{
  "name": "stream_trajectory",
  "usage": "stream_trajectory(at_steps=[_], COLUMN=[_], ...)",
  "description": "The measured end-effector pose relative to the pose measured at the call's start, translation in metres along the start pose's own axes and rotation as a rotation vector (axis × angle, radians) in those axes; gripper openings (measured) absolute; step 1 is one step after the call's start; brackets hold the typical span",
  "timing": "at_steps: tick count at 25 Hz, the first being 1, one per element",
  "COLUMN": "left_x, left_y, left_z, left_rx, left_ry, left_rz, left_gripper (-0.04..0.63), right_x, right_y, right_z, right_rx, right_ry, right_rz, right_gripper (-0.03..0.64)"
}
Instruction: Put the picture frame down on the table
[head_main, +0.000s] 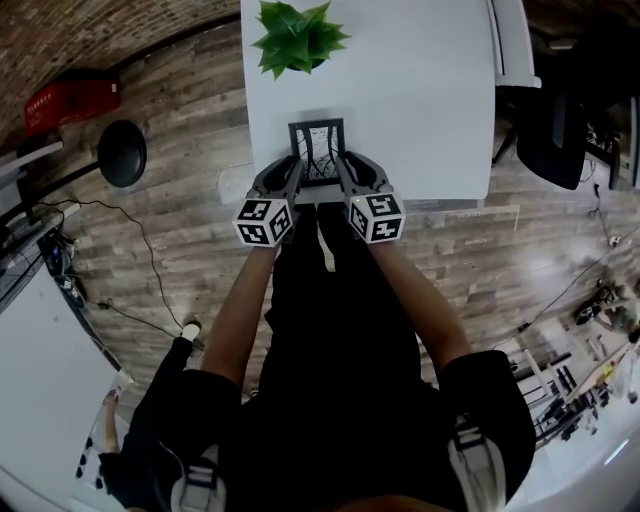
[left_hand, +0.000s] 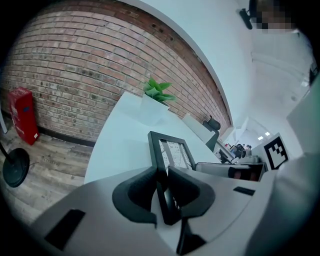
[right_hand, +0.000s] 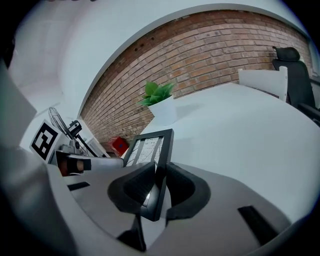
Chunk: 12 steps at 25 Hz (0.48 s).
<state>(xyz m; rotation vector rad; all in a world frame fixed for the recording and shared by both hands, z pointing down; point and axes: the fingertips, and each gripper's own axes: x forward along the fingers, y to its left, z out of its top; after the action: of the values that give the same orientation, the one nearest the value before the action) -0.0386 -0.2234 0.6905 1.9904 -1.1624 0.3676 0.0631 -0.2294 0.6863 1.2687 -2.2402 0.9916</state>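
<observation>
At the near edge of the worktop (head_main: 420, 90): a black picture frame (head_main: 317, 150) was gripped from both sides over the white surface's front strip.
Frame: a dark border enclosed a pale print with thin dark lines. It reached away from the person across the worktop, and whether its underside touched the surface could not be told.
Left side: the left gripper (left_hand: 162, 175) had its jaws closed on the frame's left bar, which was wedged between them.
Right side: the right gripper (right_hand: 159, 170) had its jaws clamped on the right bar in the same way.
Pairing: the two grippers sat side by side, with their marker cubes nearest the person.
Far end: a green-leaved plant (head_main: 298, 35) in a white pot (right_hand: 164, 112) stood well apart from the frame.
Backdrop: a brick wall (left_hand: 75, 75) ran behind the worktop. A red box (head_main: 70, 100) stood at its foot on the wood-plank floor (head_main: 190, 220).
</observation>
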Motion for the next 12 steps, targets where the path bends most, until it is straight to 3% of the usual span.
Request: stream_trajectory(at_steps=[12], left_x=[0.023], left_y=[0.007], left_z=[0.002], left_rx=[0.017], left_ry=[0.066], left_rz=[-0.005], left_gripper=[0.086], right_x=[0.014], right_y=[-0.015], right_z=[-0.002], right_rx=[0.029], right_ry=[0.050], right_rz=[-0.022], right_gripper=[0.071])
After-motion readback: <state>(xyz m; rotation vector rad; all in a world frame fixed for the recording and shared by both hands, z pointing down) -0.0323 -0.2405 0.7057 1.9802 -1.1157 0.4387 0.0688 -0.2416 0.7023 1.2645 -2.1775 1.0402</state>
